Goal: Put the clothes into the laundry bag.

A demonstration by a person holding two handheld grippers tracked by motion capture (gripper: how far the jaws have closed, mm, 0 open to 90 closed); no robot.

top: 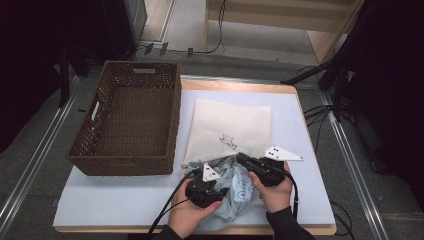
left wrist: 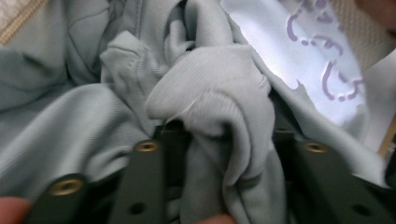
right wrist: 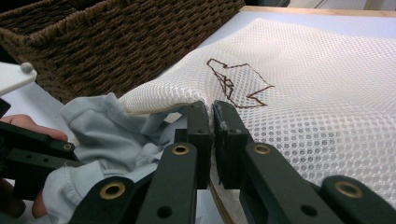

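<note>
Standing at the left of the table, the brown basket [top: 127,120] is beside the left gripper [top: 209,175], whose jaws pinch a fold of the pale blue garment [top: 232,192], while the right gripper [right wrist: 213,122] is clamped on the edge of the white mesh bag [top: 232,125].

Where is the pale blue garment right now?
In the high view the pale blue garment lies bunched at the table's near edge, between the left gripper and right gripper, at the near edge of the white mesh bag, right of the wicker basket.
</note>
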